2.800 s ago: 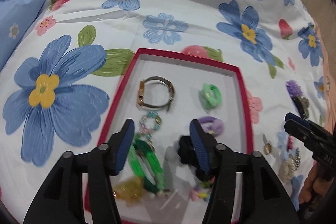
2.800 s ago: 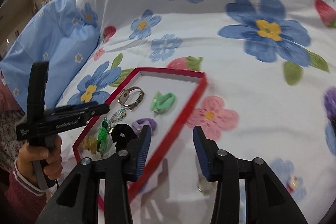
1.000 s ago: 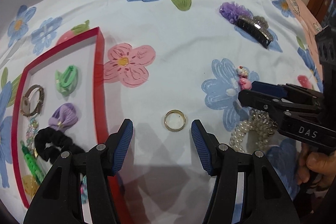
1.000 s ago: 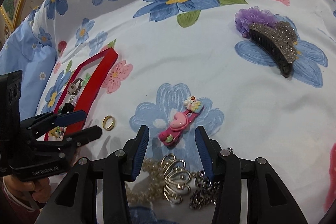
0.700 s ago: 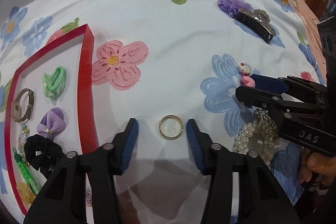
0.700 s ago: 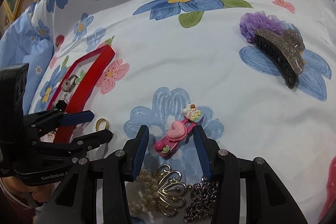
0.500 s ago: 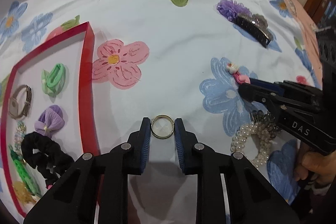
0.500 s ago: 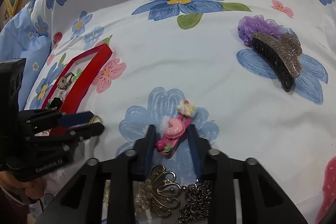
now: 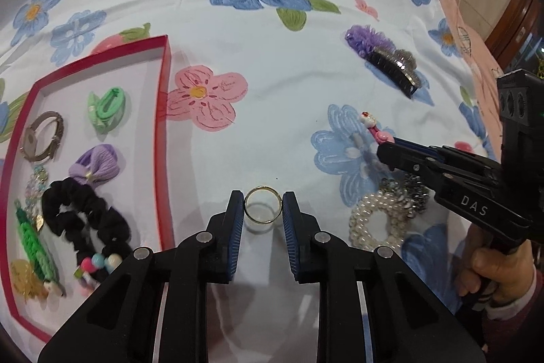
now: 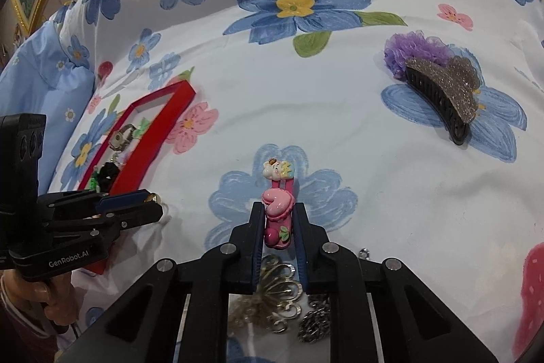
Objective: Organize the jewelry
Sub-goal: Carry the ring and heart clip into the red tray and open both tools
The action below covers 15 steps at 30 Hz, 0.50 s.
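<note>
My left gripper (image 9: 263,204) is shut on a gold ring (image 9: 263,205) and holds it just above the flowered bedsheet, right of the red tray (image 9: 162,111). The tray holds a watch (image 9: 42,135), a green hair tie (image 9: 108,106), a purple scrunchie (image 9: 95,164), a black scrunchie (image 9: 83,220) and a green bracelet (image 9: 32,240). My right gripper (image 10: 278,220) is shut on a pink heart hair clip (image 10: 278,210), lifted off the sheet; the clip also shows in the left wrist view (image 9: 374,128).
A pearl bracelet (image 9: 374,223) and dark chain (image 9: 408,193) lie under the right gripper, with a gold crown ornament (image 10: 275,295). A glitter claw clip (image 10: 442,91) and purple scrunchie (image 10: 411,51) lie far right. A blue pillow (image 10: 44,80) is at left.
Both grippers left the tray, moved right over the sheet and closed: the left on the gold ring, the right on the pink clip. Both items now sit lifted between the fingers.
</note>
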Each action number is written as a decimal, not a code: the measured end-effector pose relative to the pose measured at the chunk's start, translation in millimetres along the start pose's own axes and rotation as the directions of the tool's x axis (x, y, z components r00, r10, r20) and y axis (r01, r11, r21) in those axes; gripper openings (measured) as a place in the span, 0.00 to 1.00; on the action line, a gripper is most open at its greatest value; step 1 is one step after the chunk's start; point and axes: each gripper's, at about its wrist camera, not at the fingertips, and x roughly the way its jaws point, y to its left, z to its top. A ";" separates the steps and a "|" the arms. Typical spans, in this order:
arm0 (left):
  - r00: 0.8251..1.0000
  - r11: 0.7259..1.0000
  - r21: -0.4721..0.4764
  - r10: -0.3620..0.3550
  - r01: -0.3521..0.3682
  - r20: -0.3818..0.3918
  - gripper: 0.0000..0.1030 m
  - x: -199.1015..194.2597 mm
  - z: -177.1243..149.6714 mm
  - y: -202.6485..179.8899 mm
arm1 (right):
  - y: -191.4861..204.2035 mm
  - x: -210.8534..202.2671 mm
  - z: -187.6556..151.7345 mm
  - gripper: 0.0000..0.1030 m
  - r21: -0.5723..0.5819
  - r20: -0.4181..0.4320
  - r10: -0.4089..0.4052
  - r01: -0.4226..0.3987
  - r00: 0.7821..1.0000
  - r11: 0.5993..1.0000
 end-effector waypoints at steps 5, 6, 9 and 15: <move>0.999 1.000 -0.013 -0.001 0.001 0.033 0.20 -19.5 -4.3 2.6 | 15.4 -7.9 1.9 0.16 -0.013 0.012 0.037 -0.037 0.999 0.999; 0.999 1.000 -0.016 0.001 0.000 0.038 0.20 -23.3 -5.0 4.1 | 18.7 -9.1 2.1 0.16 -0.019 0.014 0.041 -0.041 0.999 0.999; 0.998 1.000 -0.028 0.014 -0.012 0.061 0.20 -37.1 -8.1 11.5 | 28.8 -12.6 2.3 0.16 -0.030 0.019 0.060 -0.059 0.998 0.998; 0.995 0.996 -0.076 0.043 -0.036 0.094 0.20 -60.2 -16.4 35.8 | 47.6 -12.6 3.7 0.16 -0.051 0.015 0.092 -0.091 0.996 0.995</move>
